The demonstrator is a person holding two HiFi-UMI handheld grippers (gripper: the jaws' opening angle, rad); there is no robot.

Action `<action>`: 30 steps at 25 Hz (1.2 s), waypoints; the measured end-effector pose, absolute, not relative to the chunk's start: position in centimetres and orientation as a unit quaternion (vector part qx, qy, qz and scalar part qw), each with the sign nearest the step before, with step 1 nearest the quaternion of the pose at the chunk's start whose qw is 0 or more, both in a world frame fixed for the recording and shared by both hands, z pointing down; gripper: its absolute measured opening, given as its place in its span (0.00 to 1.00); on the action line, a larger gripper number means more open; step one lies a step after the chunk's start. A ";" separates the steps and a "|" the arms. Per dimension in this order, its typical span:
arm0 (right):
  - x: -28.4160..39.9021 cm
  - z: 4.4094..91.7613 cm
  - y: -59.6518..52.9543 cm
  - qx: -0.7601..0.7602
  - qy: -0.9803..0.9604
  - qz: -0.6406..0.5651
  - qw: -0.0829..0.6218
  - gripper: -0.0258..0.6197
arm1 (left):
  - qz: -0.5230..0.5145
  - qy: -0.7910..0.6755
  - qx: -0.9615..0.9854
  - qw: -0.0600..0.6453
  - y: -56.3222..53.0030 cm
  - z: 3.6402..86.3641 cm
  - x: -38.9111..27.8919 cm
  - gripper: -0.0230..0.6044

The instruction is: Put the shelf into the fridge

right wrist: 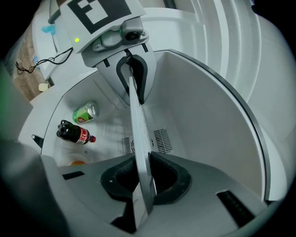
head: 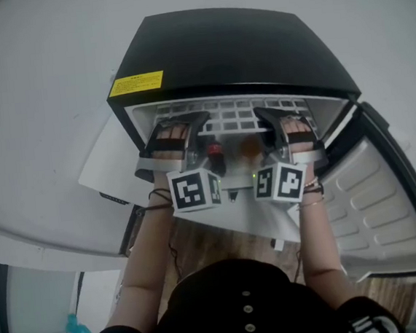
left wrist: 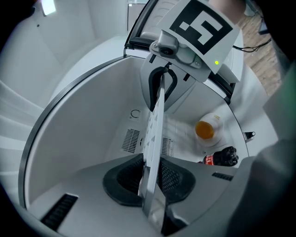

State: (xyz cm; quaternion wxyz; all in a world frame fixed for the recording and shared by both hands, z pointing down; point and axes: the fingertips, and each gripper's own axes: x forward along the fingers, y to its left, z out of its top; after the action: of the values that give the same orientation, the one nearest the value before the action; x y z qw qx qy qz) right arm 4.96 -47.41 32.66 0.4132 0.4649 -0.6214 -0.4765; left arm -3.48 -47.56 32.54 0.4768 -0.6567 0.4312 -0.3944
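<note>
**Holding the shelf in the fridge mouth, clamped at both ends**

Reaching forward side by side with the left forearm point(head: 147, 256) and the right forearm point(head: 314, 247), both stretched out from the body. Pointing the left gripper point(left wrist: 150, 178) and the right gripper point(right wrist: 143, 178) about level and angled inward, each facing the other across the opening. Gripping the white slotted shelf point(head: 236, 114) by its near edge: left jaws pressed shut on it toward its left end, right jaws pressed shut on it toward its right end, with dark pads flat against both faces of the plate. Holding it stretched between the two pairs of jaws, high inside the open fridge point(head: 226, 50), just under the black top. Holding it above a cola bottle point(right wrist: 74, 133), a bottle with an orange top point(left wrist: 207, 129) and a green can point(right wrist: 85, 112), all below the jaws on the fridge floor. Working with the door point(head: 387, 203) swung wide, to the right of the right jaws. Cannot follow the shelf's far edge under the fridge top from the head view. Cannot tell whether the shelf's ends rest on any ledge in the side walls. Cannot read the small print on the bottle labels.
</note>
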 end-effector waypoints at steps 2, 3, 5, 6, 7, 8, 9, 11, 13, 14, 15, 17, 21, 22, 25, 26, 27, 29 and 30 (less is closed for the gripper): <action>4.9 32.7 -47.4 0.464 -0.622 -0.476 0.413 0.11 | -0.396 0.432 -0.655 0.477 -47.6 32.6 -3.6 0.11; 4.9 32.7 -47.4 0.464 -0.623 -0.476 0.413 0.11 | -0.396 0.433 -0.654 0.478 -47.6 32.6 -3.6 0.11; 4.9 32.7 -47.5 0.465 -0.623 -0.474 0.413 0.11 | -0.395 0.436 -0.651 0.479 -47.8 32.6 -3.5 0.11; 5.0 32.7 -47.6 0.465 -0.624 -0.472 0.414 0.11 | -0.395 0.438 -0.650 0.479 -47.9 32.5 -3.5 0.11; 5.0 32.7 -47.7 0.465 -0.626 -0.469 0.415 0.11 | -0.395 0.439 -0.650 0.478 -48.0 32.5 -3.4 0.11; 5.0 32.7 -47.8 0.464 -0.628 -0.466 0.415 0.11 | -0.396 0.439 -0.651 0.476 -48.1 32.6 -3.4 0.11; 4.9 32.7 -47.8 0.463 -0.630 -0.464 0.416 0.11 | -0.397 0.439 -0.652 0.474 -48.1 32.7 -3.4 0.11; 4.9 32.8 -47.7 0.463 -0.632 -0.462 0.416 0.11 | -0.401 0.437 -0.653 0.471 -48.1 32.9 -3.5 0.11; 4.9 32.8 -47.7 0.463 -0.632 -0.461 0.417 0.11 | -0.402 0.437 -0.653 0.471 -48.1 32.9 -3.5 0.11; 4.9 32.8 -47.7 0.462 -0.633 -0.460 0.417 0.11 | -0.402 0.437 -0.652 0.471 -48.2 32.9 -3.4 0.11; 4.9 32.9 -47.7 0.462 -0.634 -0.458 0.418 0.11 | -0.401 0.437 -0.653 0.471 -48.2 32.8 -3.4 0.11; 4.9 32.9 -47.7 0.463 -0.634 -0.457 0.418 0.11 | -0.401 0.437 -0.654 0.471 -48.2 32.8 -3.4 0.11; 4.9 32.9 -47.7 0.467 -0.626 -0.462 0.419 0.11 | -0.404 0.434 -0.651 0.475 -48.2 33.1 -3.5 0.11; 4.8 33.0 -47.7 0.468 -0.626 -0.461 0.421 0.11 | -0.405 0.432 -0.649 0.477 -48.1 33.2 -3.5 0.11; 4.8 33.1 -47.7 0.471 -0.625 -0.456 0.424 0.11 | -0.401 0.430 -0.653 0.476 -48.0 33.1 -3.4 0.14; 4.8 33.1 -47.6 0.471 -0.626 -0.454 0.424 0.11 | -0.403 0.426 -0.657 0.474 -48.0 33.2 -3.3 0.17; 4.8 33.1 -47.5 0.473 -0.629 -0.450 0.422 0.12 | -0.403 0.422 -0.661 0.471 -47.9 33.3 -3.2 0.21; 4.8 32.7 -47.1 0.481 -0.638 -0.438 0.412 0.14 | -0.398 0.414 -0.672 0.467 -47.7 33.3 -3.0 0.27; 4.9 32.5 -46.9 0.485 -0.639 -0.435 0.408 0.18 | -0.389 0.414 -0.680 0.463 -47.5 33.2 -2.9 0.29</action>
State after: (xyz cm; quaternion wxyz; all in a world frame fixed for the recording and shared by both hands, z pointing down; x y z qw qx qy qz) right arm 4.88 -46.95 32.45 0.4084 0.4855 -0.6388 -0.4353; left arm -2.91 -47.49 33.22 0.4630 -0.6804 0.4136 -0.3894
